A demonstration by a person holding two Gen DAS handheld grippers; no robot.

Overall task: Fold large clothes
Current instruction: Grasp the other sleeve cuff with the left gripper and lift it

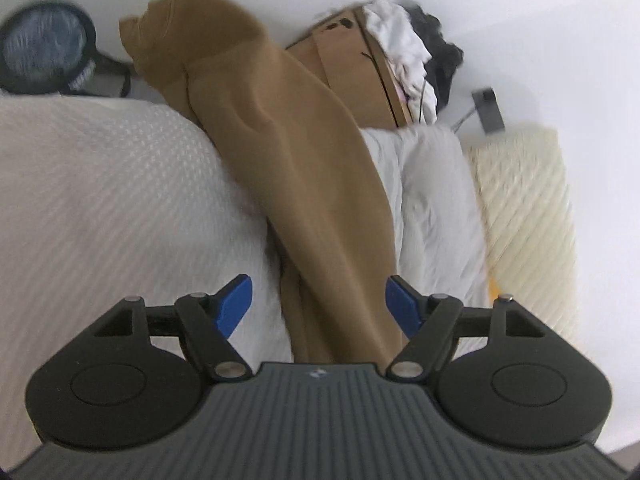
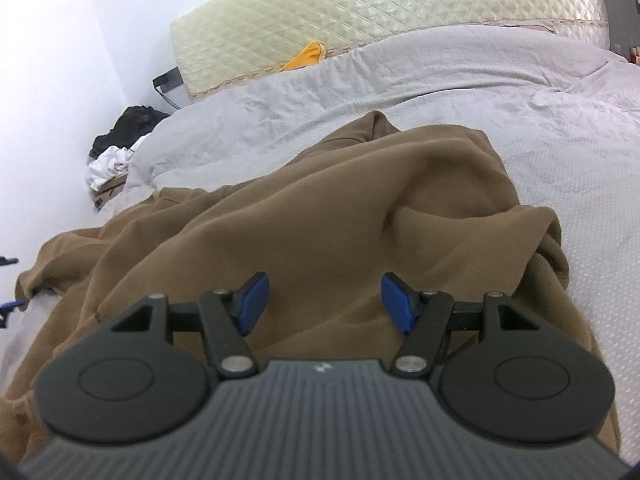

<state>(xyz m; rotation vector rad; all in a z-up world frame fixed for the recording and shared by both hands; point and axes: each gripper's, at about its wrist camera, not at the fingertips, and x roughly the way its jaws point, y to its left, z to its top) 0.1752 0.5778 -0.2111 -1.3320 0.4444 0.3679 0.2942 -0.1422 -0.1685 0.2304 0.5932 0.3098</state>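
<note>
The brown garment (image 2: 328, 208) is lying bunched on the bed (image 2: 540, 128), spread over the grey-white cover near its left edge. I am looking down my right claw (image 2: 325, 302), which is hanging just above the middle of the heap with its blue pads (image 2: 252, 300) parted and nothing between them but loose cloth below; it is released, not gripping. Through my left claw (image 1: 319, 306) I am seeing a long strip of the same brown garment (image 1: 288, 160) running from under the claw away toward the far edge of the bed, where its end is draping over the side. The left claw's pads (image 1: 236, 304) are standing wide on either side of that strip without pressing it, so it too is released. Beyond the bed's edge a cardboard box (image 1: 352, 76) with white and dark clothes (image 1: 404, 44) is sitting against the wall, and a cream quilted mattress (image 2: 400, 12) is leaning there.
</note>
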